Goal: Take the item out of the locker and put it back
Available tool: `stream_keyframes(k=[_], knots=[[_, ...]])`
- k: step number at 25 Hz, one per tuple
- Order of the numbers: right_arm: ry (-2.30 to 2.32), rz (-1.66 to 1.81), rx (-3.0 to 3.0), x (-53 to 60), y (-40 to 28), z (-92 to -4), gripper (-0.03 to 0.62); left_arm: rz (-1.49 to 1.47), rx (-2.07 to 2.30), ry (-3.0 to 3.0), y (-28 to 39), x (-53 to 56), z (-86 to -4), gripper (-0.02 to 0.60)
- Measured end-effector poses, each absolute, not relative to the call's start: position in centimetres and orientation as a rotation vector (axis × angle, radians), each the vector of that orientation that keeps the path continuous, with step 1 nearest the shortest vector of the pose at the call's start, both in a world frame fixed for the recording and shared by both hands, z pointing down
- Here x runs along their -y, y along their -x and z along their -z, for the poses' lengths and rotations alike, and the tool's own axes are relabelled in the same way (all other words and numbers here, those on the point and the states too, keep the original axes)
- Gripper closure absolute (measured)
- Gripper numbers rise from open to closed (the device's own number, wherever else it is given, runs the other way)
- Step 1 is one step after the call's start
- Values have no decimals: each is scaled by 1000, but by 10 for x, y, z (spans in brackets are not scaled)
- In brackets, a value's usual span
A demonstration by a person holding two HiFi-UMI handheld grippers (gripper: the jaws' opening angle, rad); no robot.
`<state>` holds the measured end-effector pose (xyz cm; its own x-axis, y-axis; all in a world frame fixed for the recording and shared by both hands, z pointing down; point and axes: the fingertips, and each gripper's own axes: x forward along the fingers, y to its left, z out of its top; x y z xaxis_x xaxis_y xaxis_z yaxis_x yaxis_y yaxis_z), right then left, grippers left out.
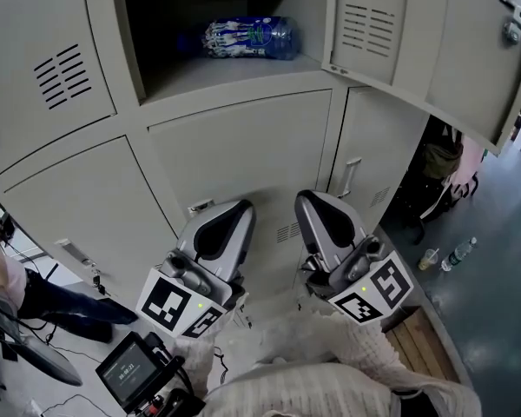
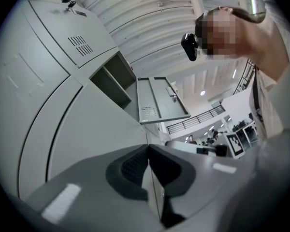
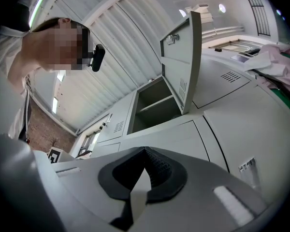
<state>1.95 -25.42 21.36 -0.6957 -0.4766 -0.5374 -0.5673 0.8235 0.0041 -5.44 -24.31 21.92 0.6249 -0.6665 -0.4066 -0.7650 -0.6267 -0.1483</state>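
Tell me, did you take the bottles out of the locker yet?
Done: the locker door is open. In hand: nothing; the left gripper and right gripper are both shut and empty, down below the open compartment. The bottle pack lies inside it. Left: taking it out and putting it back, unless that already happened, which these pictures cannot tell.
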Motion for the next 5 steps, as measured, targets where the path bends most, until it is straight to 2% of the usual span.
stream_keyframes(k=[5], knots=[[757,-233,-2463,251,-18,-207,595,-445,-1156,2536,54,242,-218,577]])
